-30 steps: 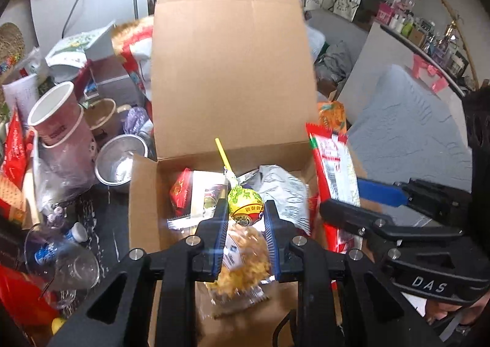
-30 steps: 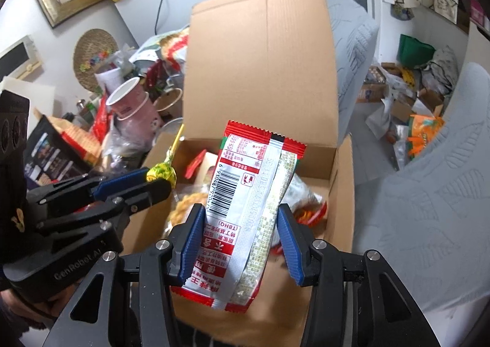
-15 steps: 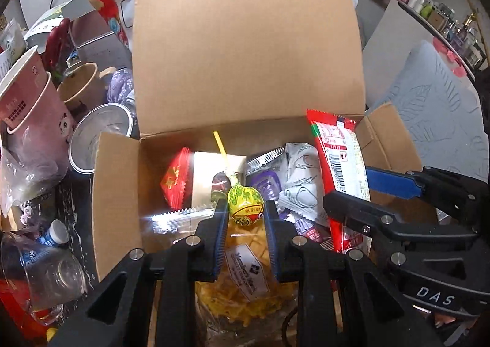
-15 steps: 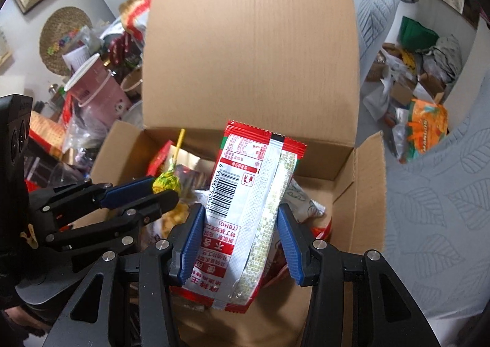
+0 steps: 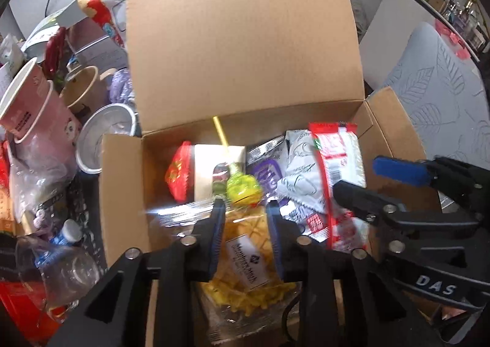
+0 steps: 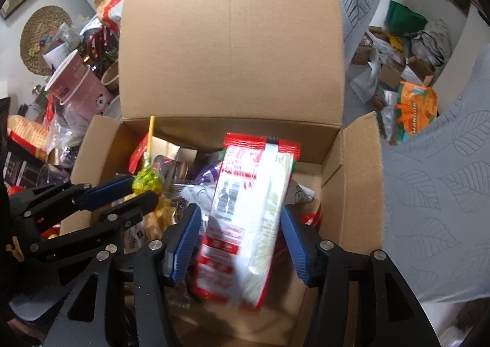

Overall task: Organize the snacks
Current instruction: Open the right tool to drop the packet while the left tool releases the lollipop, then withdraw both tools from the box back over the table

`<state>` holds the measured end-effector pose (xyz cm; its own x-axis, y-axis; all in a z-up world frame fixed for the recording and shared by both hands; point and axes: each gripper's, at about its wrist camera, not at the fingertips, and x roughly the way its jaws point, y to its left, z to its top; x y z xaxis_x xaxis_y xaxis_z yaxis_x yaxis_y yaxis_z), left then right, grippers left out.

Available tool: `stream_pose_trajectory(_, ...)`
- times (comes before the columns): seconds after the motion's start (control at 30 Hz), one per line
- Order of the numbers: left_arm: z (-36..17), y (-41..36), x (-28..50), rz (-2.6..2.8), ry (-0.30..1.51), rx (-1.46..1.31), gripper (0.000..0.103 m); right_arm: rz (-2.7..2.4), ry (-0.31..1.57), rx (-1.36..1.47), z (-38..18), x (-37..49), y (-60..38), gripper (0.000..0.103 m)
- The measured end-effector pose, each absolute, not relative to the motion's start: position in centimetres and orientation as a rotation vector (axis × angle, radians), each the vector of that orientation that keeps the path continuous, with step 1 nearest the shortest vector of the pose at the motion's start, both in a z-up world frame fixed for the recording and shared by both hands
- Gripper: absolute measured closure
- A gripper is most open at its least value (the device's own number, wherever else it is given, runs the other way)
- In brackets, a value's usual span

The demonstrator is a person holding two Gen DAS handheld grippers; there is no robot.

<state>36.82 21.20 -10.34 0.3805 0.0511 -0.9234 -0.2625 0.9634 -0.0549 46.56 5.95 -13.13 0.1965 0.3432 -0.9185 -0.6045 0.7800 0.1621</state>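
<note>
An open cardboard box (image 5: 122, 193) (image 6: 352, 193) holds several snacks, with its lid flap upright behind. My left gripper (image 5: 245, 209) is over the box. A green-yellow lollipop (image 5: 243, 189) with a yellow stick sits at its fingertips; the jaws have a gap around it. It also shows in the right wrist view (image 6: 147, 183). My right gripper (image 6: 242, 224) is open wider than the red and white snack packet (image 6: 248, 209), which is blurred and tilting between the jaws over the box. The packet also shows in the left wrist view (image 5: 340, 163). A bag of yellow chips (image 5: 245, 255) lies under the left gripper.
Pink paper cups (image 5: 33, 114), a metal bowl (image 5: 104, 135) and a plastic bottle (image 5: 61, 255) crowd the table left of the box. A grey leaf-patterned cushion (image 6: 435, 193) lies right of it. An orange bag (image 6: 416, 114) sits on the cluttered floor behind.
Both grippers moved forward and down over the box. The right jaws have opened and the packet is slipping down, blurred. The left jaws have widened around the lollipop.
</note>
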Motion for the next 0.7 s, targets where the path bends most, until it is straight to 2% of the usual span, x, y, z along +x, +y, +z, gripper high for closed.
stream_pose_trajectory(0.07,-9.9,21.3,36.3,0.22,1.162,-0.193,0.053,0.649,1.185,-0.269,-12.5,46.2,5.6,0.037)
stream_pose_trajectory(0.13,-9.1,21.5,35.7,0.232,1.153,-0.197,0.038,0.638,1.175,-0.261,-11.8,45.9,5.2,0.036)
stream_pose_trajectory(0.17,-8.7,21.6,35.3,0.229,1.148,-0.206,0.035,0.636,1.174,-0.254,-11.4,45.8,5.0,0.036)
stream_pose_trajectory(0.53,-1.2,20.3,31.2,0.217,1.031,-0.202,0.035,0.618,1.06,-0.225,-4.1,42.1,3.4,0.036)
stream_pose_trajectory(0.7,2.5,19.4,28.6,0.216,0.965,-0.189,0.035,0.616,0.971,-0.219,0.1,39.2,2.2,0.032)
